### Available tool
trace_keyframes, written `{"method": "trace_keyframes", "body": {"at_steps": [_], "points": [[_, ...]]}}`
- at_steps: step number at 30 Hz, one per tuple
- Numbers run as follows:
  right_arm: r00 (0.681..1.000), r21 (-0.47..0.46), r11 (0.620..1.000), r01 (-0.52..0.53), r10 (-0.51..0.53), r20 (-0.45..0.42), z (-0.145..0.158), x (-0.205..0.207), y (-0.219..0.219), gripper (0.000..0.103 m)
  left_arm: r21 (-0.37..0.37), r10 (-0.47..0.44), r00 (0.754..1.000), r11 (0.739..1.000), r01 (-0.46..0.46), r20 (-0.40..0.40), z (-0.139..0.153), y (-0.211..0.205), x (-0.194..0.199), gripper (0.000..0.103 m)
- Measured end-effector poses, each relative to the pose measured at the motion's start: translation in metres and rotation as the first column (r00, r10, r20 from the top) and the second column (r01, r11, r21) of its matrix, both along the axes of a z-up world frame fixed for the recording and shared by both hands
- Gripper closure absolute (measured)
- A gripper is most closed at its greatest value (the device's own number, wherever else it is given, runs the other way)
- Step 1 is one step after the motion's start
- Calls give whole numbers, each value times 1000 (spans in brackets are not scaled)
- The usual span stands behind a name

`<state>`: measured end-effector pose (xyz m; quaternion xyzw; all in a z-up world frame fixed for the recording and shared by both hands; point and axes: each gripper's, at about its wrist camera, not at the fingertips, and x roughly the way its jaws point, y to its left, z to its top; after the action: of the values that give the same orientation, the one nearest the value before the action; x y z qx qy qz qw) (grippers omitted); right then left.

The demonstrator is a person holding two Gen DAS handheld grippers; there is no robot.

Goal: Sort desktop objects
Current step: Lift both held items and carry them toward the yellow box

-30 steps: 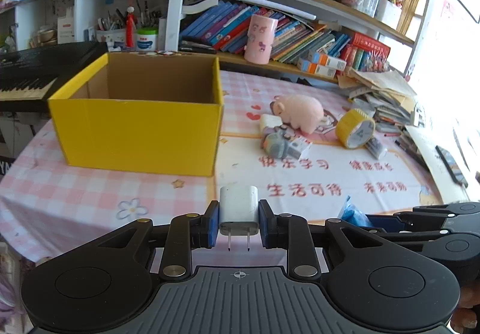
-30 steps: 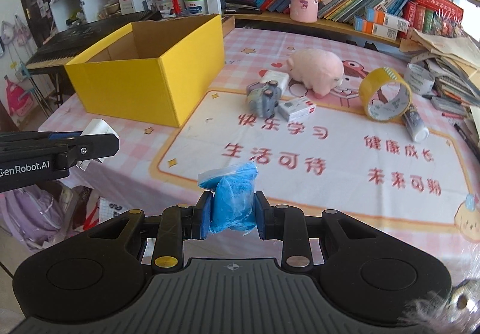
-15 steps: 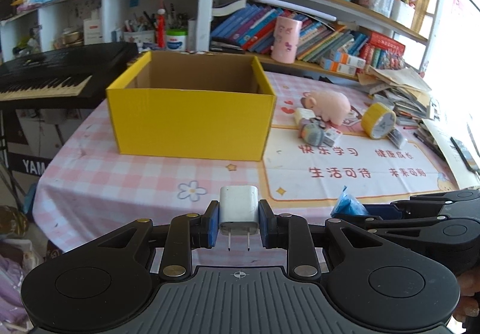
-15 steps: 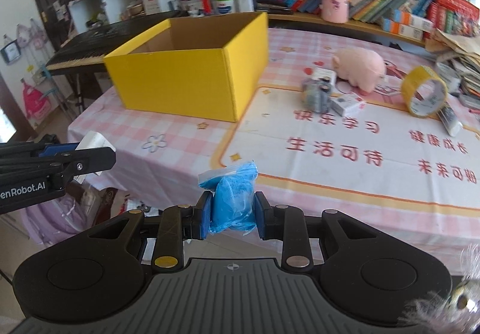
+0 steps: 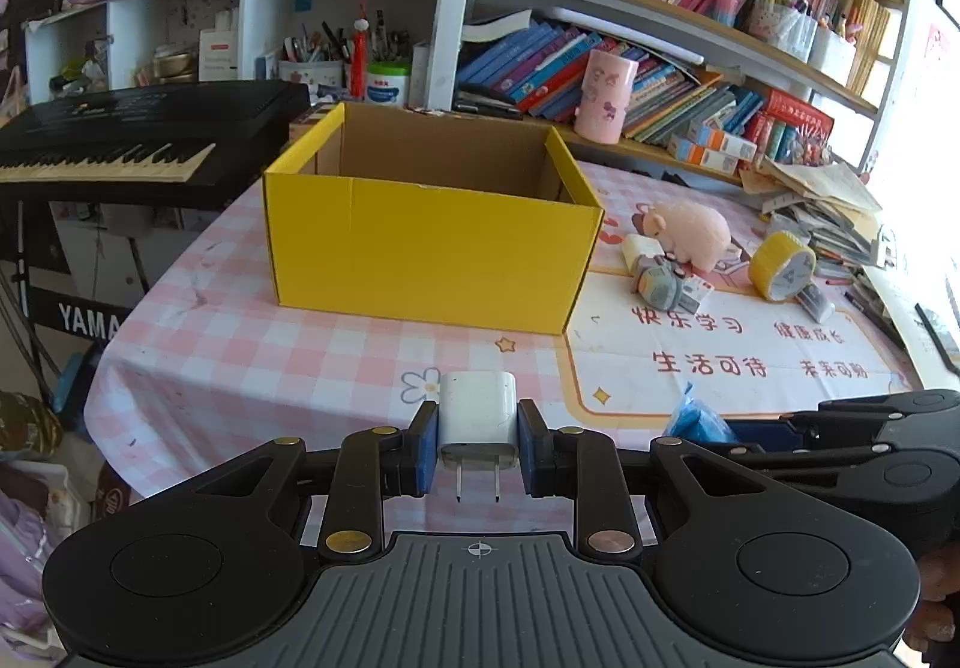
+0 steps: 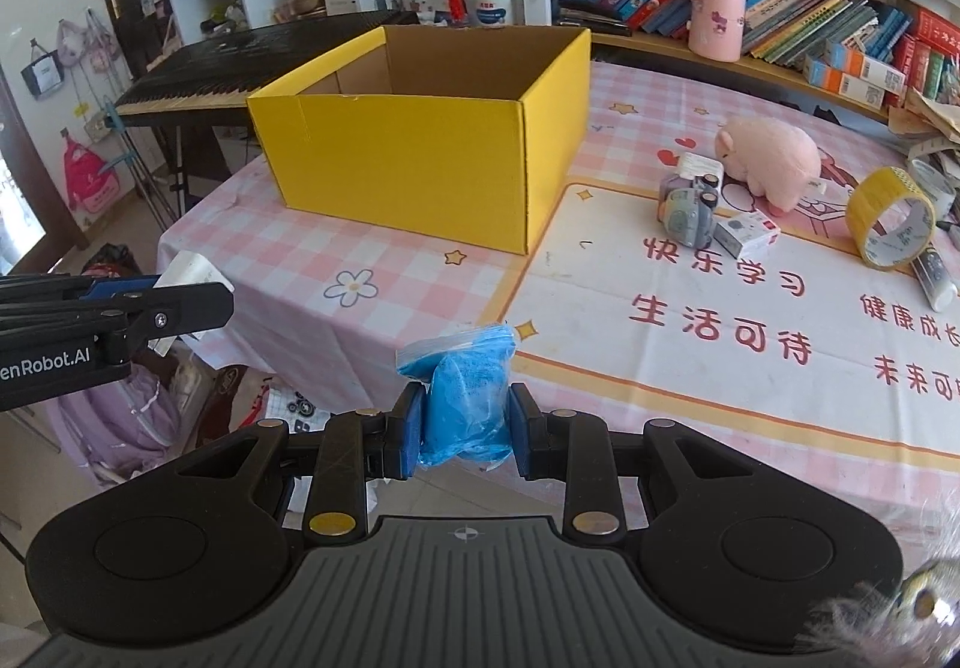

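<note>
My left gripper (image 5: 478,446) is shut on a white plug adapter (image 5: 478,419), prongs pointing back at the camera. My right gripper (image 6: 462,428) is shut on a blue plastic bag (image 6: 465,395) of blue stuff. Both hang in front of the table's near edge. An open yellow cardboard box (image 5: 432,242) (image 6: 420,152) stands on the pink checked tablecloth ahead, its inside looking empty. Seen from the right wrist, the left gripper (image 6: 198,290) with the adapter sits at the left; the left wrist view shows the right gripper (image 5: 726,431) at the lower right.
To the right of the box lie a pink plush pig (image 6: 771,158), a grey toy camera (image 6: 687,209), a small white carton (image 6: 747,236), a yellow tape roll (image 6: 891,224) and a tube (image 6: 933,278). A black keyboard (image 5: 120,140) stands left; bookshelves (image 5: 660,68) behind.
Both grippers have drawn back from the table and shifted left, so the yellow box now sits nearer the middle of each view. The adapter and the blue bag stay gripped.
</note>
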<state>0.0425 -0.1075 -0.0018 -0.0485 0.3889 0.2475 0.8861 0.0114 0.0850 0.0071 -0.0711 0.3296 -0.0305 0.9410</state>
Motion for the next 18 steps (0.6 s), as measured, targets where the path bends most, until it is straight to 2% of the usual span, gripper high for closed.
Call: {"method": "trace_keyframes", "body": {"at_steps": [11, 18], "points": [[1000, -14, 999, 30, -30, 5, 2, 0, -1, 76, -19, -31, 1000, 999, 31, 5, 0, 0, 4, 78], [1000, -36, 999, -10, 10, -2, 3, 0, 6, 76, -44, -13, 1000, 999, 13, -9, -3, 3, 2, 78]]}}
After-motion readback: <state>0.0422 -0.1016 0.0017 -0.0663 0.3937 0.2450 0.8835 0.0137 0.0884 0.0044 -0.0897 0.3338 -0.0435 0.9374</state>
